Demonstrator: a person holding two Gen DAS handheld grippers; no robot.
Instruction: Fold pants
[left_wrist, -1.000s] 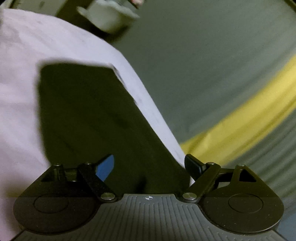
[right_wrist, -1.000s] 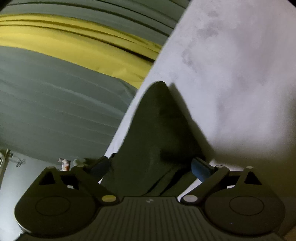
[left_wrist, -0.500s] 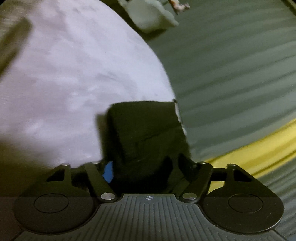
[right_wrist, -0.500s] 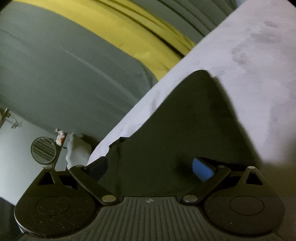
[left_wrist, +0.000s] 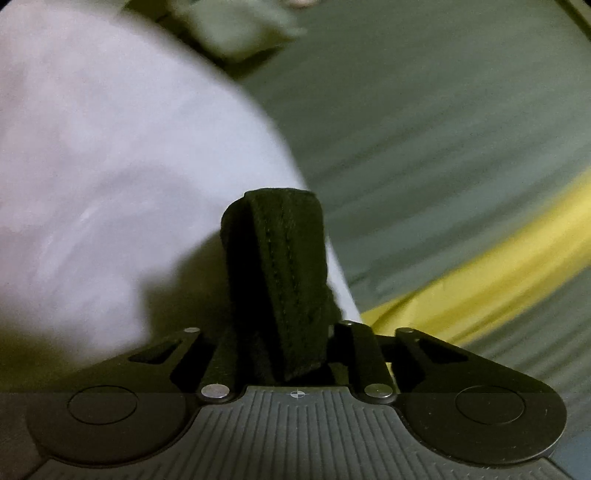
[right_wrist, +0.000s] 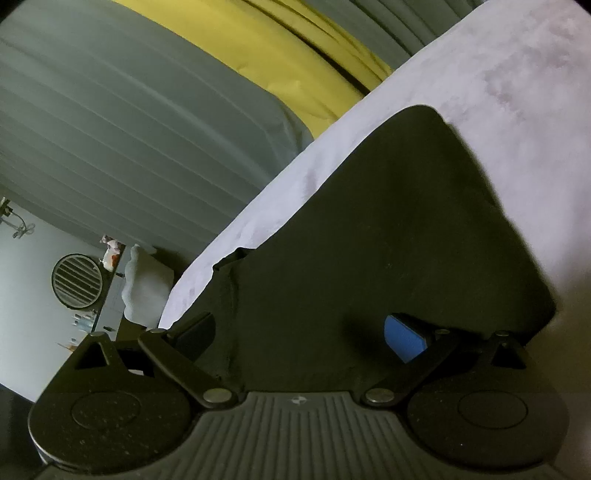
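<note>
The black pants lie on a pale lilac sheet (left_wrist: 110, 155). In the left wrist view a stitched hem of the pants (left_wrist: 284, 273) stands up bunched between my left gripper's (left_wrist: 280, 347) jaws, which are closed on it. In the right wrist view a broad flat part of the pants (right_wrist: 388, 229) spreads out ahead. My right gripper (right_wrist: 299, 328) is open, with its blue pad (right_wrist: 404, 338) and dark left finger (right_wrist: 195, 328) set wide apart over the cloth.
The sheet's edge (right_wrist: 295, 173) runs beside grey curtains (right_wrist: 129, 129) with a yellow band (right_wrist: 258, 48). A round fan (right_wrist: 77, 281) and a white bundle (right_wrist: 146, 284) stand far off at the left.
My left gripper has closed on the pants hem, which now stands bunched between its jaws. My right gripper has stayed open while more flat black cloth has come into its view.
</note>
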